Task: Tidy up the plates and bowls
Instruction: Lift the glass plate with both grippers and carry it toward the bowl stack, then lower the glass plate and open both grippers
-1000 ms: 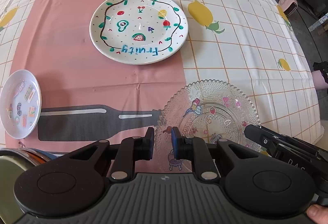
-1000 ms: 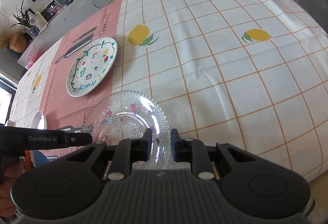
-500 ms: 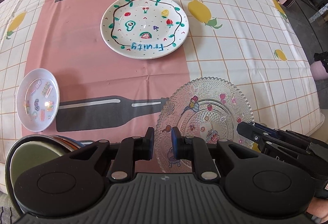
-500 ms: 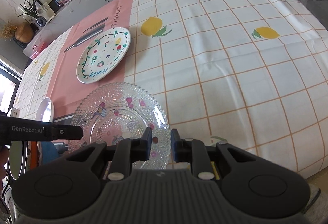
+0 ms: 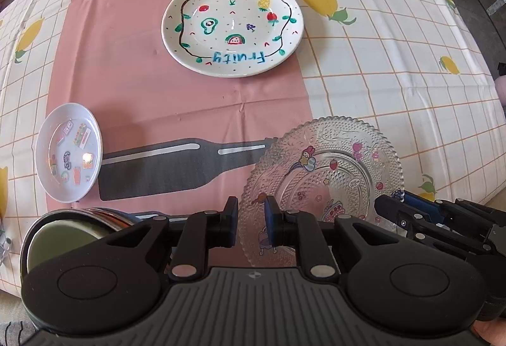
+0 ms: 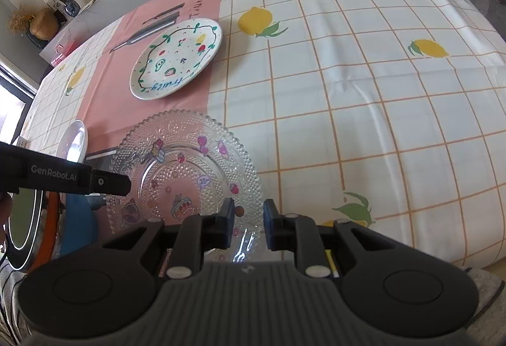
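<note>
- Cameras are pulling back and rising versus a moment ago; glass plate (image 5: 322,178) is staying flat near the surface's (image 6: 363,99) front edge, so no lift is happening yet.
- Left tongs (image 5: 250,219) and right tongs (image 6: 249,224) are both hanging slightly parted, gripping nothing.
- Plate's round, so no long axis, facing up.

Three plates: glass (image 5: 325,168), painted "Fruity" (image 5: 232,24), small white (image 5: 68,153); one bowl (image 5: 60,238).
</note>
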### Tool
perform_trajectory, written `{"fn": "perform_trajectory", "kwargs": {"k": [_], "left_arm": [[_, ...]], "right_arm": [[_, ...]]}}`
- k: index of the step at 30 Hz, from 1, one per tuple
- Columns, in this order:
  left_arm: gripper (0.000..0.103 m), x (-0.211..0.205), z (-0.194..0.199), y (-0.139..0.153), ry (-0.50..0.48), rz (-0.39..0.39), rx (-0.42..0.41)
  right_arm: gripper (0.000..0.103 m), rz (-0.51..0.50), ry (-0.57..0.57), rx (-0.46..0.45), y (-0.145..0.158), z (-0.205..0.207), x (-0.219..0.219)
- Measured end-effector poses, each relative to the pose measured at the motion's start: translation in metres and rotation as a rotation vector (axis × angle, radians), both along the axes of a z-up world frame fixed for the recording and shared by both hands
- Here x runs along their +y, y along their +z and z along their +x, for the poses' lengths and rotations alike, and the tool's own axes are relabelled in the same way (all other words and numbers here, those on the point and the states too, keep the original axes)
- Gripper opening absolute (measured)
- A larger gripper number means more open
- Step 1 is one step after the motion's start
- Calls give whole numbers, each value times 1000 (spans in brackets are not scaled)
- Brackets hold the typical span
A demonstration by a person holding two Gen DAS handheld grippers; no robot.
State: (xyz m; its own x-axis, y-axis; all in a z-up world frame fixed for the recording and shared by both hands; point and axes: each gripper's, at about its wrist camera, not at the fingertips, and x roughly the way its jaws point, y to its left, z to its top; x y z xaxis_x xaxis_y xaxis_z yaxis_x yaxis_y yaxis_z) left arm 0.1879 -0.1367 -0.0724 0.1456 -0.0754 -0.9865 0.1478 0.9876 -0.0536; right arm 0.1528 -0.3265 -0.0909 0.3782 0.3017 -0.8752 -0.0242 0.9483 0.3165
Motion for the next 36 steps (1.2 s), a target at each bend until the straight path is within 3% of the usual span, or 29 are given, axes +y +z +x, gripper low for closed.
{"fn": "perform_trajectory", "kwargs": {"k": [5, 15, 26, 32, 35, 36], "left_arm": [[19, -8, 3, -14, 19, 57, 9], [19, -12, -1, -13, -57, 140, -44], [23, -14, -5, -15, -130, 159, -79], [23, -15, -15, -2, -135, 126, -204], [38, -19, -23, 11, -147, 83, -275], [49, -20, -26, 15, -159, 78, -301]], "right_arm": [[20, -71, 22, 7, -6, 2, 9], [20, -100, 118, -8, -5, -3, 24], [24, -165, 209, -26, -4, -13, 42], [25, -150, 194, -23, -4, -11, 40], [25, -155, 192, -27, -4, -11, 40], [25, -159, 191, -29, -3, -11, 40]]}}
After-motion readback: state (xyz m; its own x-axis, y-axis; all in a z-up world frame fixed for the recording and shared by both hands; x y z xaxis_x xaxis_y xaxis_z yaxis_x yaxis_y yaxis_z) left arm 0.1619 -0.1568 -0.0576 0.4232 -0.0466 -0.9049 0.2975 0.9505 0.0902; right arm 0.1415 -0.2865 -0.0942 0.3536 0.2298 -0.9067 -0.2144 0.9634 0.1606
